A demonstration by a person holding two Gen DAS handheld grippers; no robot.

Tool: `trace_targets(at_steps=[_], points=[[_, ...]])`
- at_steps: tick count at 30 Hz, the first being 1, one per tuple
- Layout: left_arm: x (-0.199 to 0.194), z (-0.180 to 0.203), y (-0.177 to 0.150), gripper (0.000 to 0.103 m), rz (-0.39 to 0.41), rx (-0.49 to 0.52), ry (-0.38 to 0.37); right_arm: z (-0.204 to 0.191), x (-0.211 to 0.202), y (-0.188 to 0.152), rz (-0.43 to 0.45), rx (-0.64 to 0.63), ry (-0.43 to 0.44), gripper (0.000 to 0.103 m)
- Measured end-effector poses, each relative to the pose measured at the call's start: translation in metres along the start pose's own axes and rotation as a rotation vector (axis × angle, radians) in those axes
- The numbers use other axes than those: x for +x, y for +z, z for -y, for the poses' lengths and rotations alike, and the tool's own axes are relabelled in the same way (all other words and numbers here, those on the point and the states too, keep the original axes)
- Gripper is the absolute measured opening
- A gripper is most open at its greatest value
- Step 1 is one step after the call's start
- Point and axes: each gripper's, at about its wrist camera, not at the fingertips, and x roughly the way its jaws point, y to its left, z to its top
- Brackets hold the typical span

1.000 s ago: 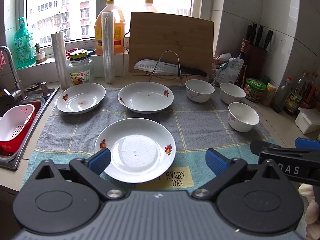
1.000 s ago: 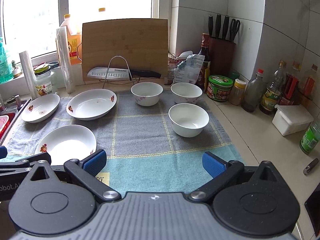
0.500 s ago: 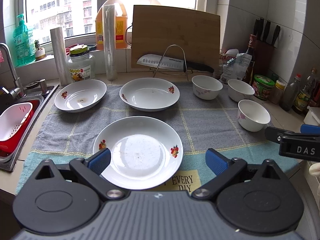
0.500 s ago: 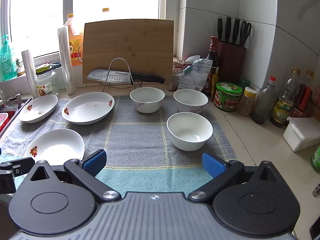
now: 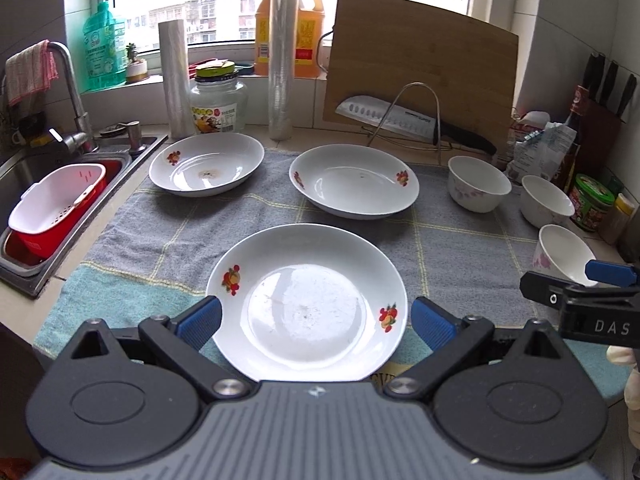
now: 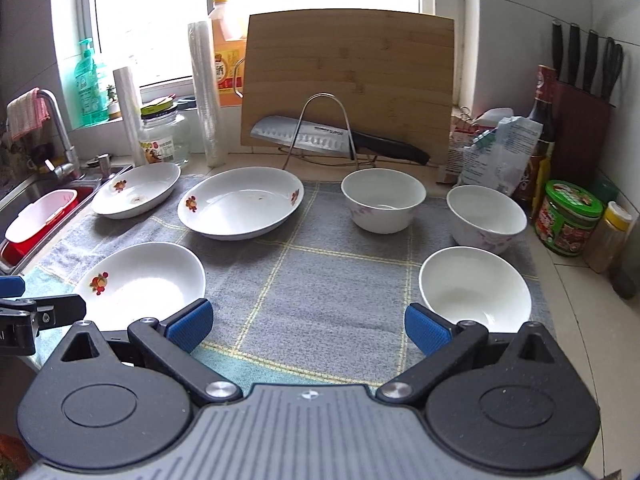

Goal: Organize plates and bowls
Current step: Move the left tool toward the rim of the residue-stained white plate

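Note:
Three white flowered plates lie on a grey towel: a near plate (image 5: 308,300), a far left plate (image 5: 206,164) and a far middle plate (image 5: 354,180). Three white bowls stand to the right: a far bowl (image 6: 383,200), a far right bowl (image 6: 486,216) and a near bowl (image 6: 475,292). My left gripper (image 5: 314,318) is open, its blue pads on either side of the near plate's front part. My right gripper (image 6: 306,326) is open and empty over the towel, its right pad just left of the near bowl. The right gripper also shows in the left wrist view (image 5: 592,292).
A sink (image 5: 24,216) with a red and white basket (image 5: 56,200) lies at the left. A cutting board (image 6: 348,80), a knife on a wire rack (image 6: 332,136), bottles, a jar (image 5: 216,104) and film rolls line the back. Condiment jars (image 6: 568,216) and a knife block (image 6: 580,120) stand at the right.
Both grippers have moved forward toward the dishes. The near plate now sits between my left pads, and the near bowl is close to my right pad. Both stay open.

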Motion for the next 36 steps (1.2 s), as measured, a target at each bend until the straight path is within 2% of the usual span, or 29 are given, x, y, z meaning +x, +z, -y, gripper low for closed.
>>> trace_targets(at_steps=[5,11,14,18,24,27,32,36], points=[[0.001,-0.012,0.013,0.100,0.026,-0.059,-0.005,-0.002,0.007,0.009,0.018,-0.025,0.055,0.103],[0.013,-0.027,0.030,0.100,0.032,-0.042,0.038,-0.004,0.008,0.029,0.068,-0.010,0.113,0.103],[0.022,-0.040,0.039,0.100,0.041,-0.009,0.033,-0.009,0.015,0.034,0.059,0.000,0.109,0.103],[0.038,-0.061,0.054,0.100,0.037,0.047,-0.004,-0.029,0.028,0.040,0.056,-0.010,0.057,0.103],[0.072,-0.109,0.081,0.100,0.012,0.124,-0.091,-0.081,0.050,0.058,0.055,0.017,0.000,0.103],[0.090,-0.138,0.098,0.100,0.012,0.162,-0.151,-0.111,0.058,0.071,0.069,0.043,0.000,0.103],[0.118,-0.179,0.125,0.100,0.042,0.245,-0.160,-0.166,0.096,0.081,0.012,0.068,0.000,0.103],[0.139,-0.206,0.145,0.100,0.026,0.284,-0.200,-0.208,0.116,0.089,-0.017,0.040,-0.015,0.103]])
